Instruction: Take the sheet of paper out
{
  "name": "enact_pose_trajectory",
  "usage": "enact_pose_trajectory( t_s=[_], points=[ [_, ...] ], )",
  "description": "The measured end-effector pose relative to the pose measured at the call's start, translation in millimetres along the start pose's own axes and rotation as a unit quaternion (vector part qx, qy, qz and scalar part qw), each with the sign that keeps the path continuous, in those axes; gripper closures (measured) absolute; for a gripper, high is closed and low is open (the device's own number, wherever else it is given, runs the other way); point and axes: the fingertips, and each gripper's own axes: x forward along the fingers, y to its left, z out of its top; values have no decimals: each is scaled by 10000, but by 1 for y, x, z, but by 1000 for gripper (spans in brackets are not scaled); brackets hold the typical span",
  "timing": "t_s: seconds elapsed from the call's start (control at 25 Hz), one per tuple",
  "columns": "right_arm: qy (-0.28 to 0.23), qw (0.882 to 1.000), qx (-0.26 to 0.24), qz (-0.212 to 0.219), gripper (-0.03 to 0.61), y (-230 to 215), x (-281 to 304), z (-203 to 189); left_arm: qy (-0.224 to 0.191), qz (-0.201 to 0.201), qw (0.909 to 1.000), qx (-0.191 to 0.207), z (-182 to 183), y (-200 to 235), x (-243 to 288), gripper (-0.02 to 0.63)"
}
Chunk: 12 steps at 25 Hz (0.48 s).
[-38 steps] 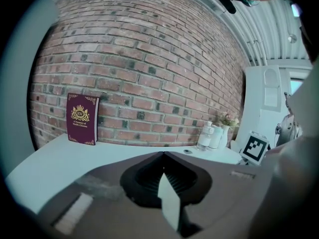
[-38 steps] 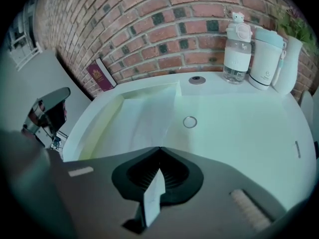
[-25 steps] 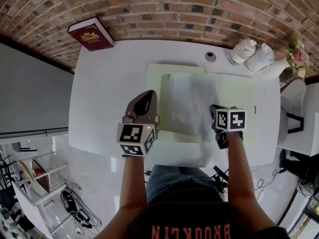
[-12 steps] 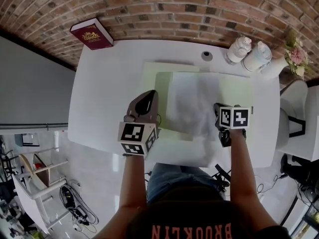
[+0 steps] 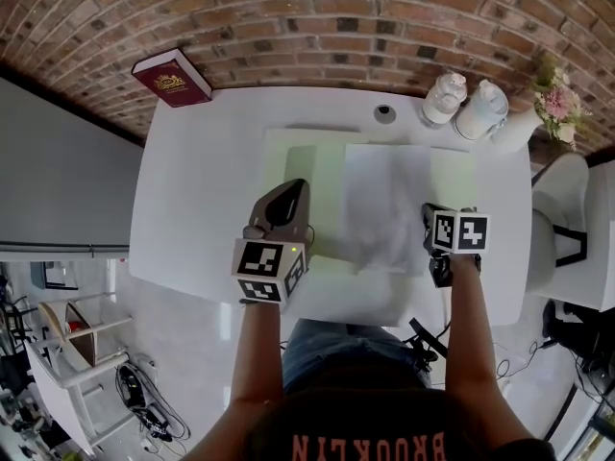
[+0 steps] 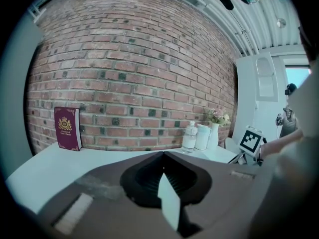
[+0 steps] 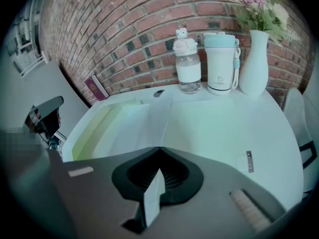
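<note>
A pale green folder (image 5: 312, 195) lies open on the white table (image 5: 192, 181). A white sheet of paper (image 5: 389, 205) lies over its right half. My left gripper (image 5: 288, 186) is at the folder's left part, shut on a thin pale green flap (image 6: 167, 203) of it. My right gripper (image 5: 430, 213) is at the paper's right edge, shut on the white sheet (image 7: 152, 199). Its marker cube (image 5: 459, 232) sits just behind the jaws.
A maroon book (image 5: 171, 77) lies at the far left corner. A water bottle (image 5: 440, 97), a lidded cup (image 5: 479, 109) and a vase of flowers (image 5: 550, 106) stand at the far right by the brick wall. A small round black thing (image 5: 384, 113) is near them. A chair (image 5: 567, 209) stands on the right.
The right gripper has moved right with the paper, so more bare green folder shows to the paper's left. The left gripper keeps its hold on the folder and has shifted a little.
</note>
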Motion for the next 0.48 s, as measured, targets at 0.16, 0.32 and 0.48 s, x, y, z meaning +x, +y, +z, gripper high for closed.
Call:
enact_pose_trajectory(
  t_s=[0.16, 0.32, 0.48],
  points=[
    [-119, 9996, 25, -240, 575, -18, -11, 2, 25, -73, 9999, 65, 0, -4, 2, 617],
    [-282, 9984, 75, -480, 575, -29, -23, 5, 24, -147, 9998, 146, 1, -6, 1, 617],
    [-361, 9973, -31, -638, 575, -27, -31, 6, -3, -230, 9996, 187, 1, -5, -8, 617]
  ],
)
